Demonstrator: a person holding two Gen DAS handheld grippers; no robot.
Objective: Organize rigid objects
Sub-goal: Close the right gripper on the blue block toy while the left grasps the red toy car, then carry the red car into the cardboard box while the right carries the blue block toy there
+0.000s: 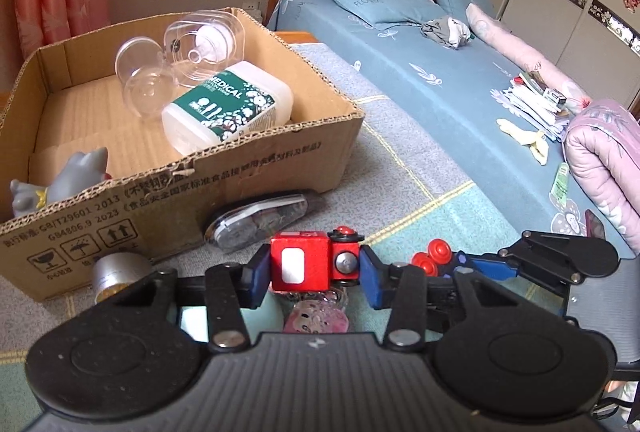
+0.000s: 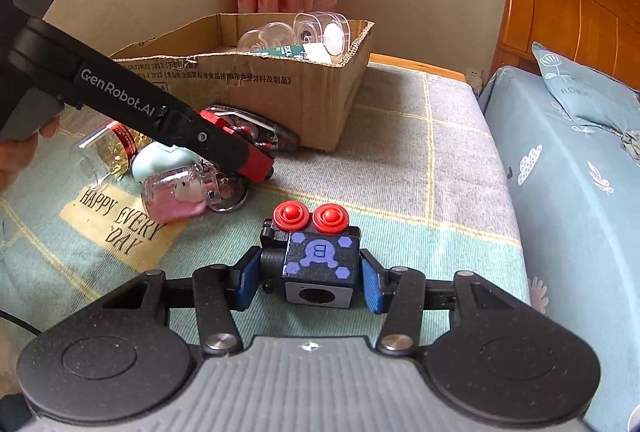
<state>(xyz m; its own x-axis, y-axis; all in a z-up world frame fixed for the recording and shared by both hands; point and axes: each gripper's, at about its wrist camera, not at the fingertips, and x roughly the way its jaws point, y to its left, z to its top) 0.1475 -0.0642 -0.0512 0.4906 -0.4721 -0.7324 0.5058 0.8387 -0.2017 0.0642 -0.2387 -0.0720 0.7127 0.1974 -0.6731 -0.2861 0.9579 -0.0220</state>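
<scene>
My left gripper [image 1: 310,268] is shut on a red toy block with a white patch and a silver wheel [image 1: 304,260], held just in front of the cardboard box [image 1: 240,183]; it also shows in the right wrist view [image 2: 256,159]. My right gripper [image 2: 306,278] has its blue pads on both sides of a black toy block with red knobs [image 2: 320,256], which rests on the mat; small gaps show at each side. The box holds a green-labelled medical bottle [image 1: 228,107], clear plastic cups [image 1: 176,55] and a grey figurine [image 1: 60,183].
On the mat near the box lie a clear case of coins [image 1: 256,220], a silver cap [image 1: 116,272], a pink glitter keychain [image 2: 180,195], a mint object [image 2: 160,159] and a red-labelled jar [image 2: 108,147]. A bed [image 1: 440,91] with pillows and papers is on the right.
</scene>
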